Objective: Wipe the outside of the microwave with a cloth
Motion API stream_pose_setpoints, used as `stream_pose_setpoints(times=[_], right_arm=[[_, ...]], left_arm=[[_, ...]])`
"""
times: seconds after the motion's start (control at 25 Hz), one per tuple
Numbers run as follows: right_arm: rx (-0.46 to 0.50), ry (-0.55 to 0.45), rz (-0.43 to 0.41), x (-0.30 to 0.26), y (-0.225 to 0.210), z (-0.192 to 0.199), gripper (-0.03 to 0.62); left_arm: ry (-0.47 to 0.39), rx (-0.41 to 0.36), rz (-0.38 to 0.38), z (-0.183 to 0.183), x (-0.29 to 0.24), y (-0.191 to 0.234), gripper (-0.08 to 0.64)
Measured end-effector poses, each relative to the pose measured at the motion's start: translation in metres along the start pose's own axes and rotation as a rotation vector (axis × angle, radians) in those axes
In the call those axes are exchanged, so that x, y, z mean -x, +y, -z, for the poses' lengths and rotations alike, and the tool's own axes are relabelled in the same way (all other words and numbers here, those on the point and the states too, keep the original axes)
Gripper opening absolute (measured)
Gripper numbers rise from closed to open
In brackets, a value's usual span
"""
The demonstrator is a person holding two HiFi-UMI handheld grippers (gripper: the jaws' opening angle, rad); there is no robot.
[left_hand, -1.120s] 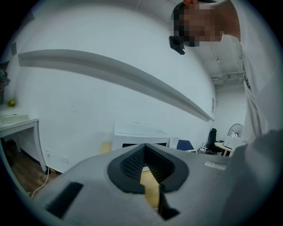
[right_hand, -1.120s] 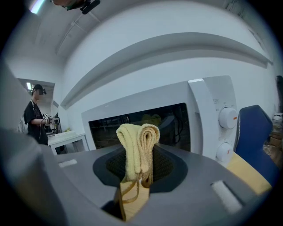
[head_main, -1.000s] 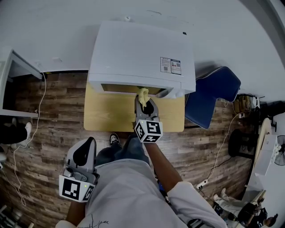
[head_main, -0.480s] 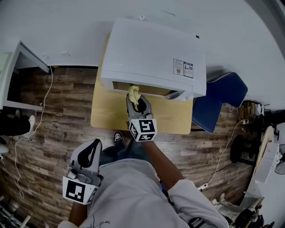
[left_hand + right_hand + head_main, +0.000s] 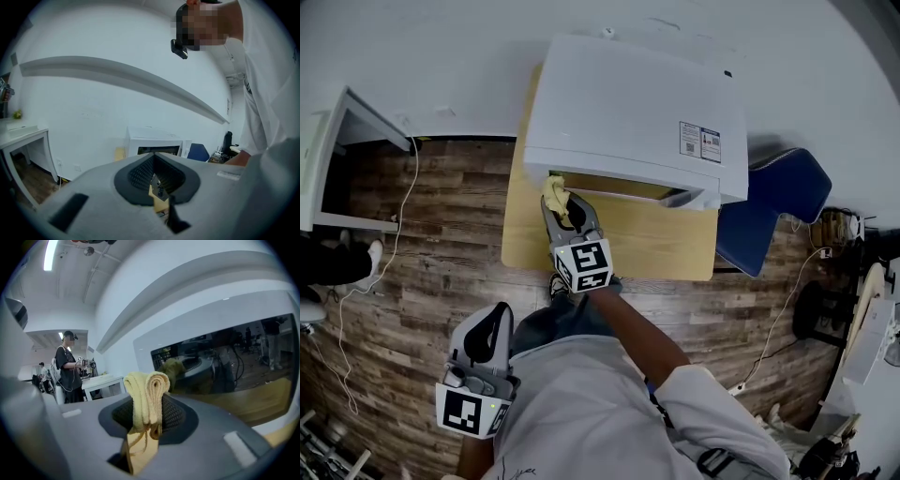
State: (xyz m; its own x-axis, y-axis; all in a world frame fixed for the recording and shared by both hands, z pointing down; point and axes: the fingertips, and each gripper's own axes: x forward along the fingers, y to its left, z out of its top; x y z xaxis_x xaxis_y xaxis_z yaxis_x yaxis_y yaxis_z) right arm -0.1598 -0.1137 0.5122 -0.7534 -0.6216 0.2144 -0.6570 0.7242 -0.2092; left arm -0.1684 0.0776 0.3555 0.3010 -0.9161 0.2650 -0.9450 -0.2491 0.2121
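Here the right tool [image 5: 565, 214] clamps a folded yellow cloth [image 5: 553, 191] at the front's left end on the white boxy microwave [image 5: 628, 103]. It sits on a light-wood counter [image 5: 619, 246] over plank flooring [image 5: 441, 234], by a white wall [image 5: 441, 56]. The left tool [image 5: 494, 319] hangs low, closed, empty.

A white wall [image 5: 441, 66] meets wood-plank floor [image 5: 441, 234], with a white desk [image 5: 337, 159] left and a blue chair [image 5: 773, 202] right.
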Motion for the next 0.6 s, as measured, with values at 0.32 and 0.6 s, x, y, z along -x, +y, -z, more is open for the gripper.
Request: stream_pose_setpoints(times=[0.32, 0.6], right_arm=[[0.007, 0.017, -0.041, -0.018, 0.022, 0.008, 0.115], [0.014, 0.019, -0.114, -0.026, 0.05, 0.001, 0.117]], left_arm=[[0.006, 0.018, -0.016, 0.004, 0.003, 0.003, 0.0], [-0.007, 0.015, -0.023, -0.001, 0.002, 0.001, 0.0]])
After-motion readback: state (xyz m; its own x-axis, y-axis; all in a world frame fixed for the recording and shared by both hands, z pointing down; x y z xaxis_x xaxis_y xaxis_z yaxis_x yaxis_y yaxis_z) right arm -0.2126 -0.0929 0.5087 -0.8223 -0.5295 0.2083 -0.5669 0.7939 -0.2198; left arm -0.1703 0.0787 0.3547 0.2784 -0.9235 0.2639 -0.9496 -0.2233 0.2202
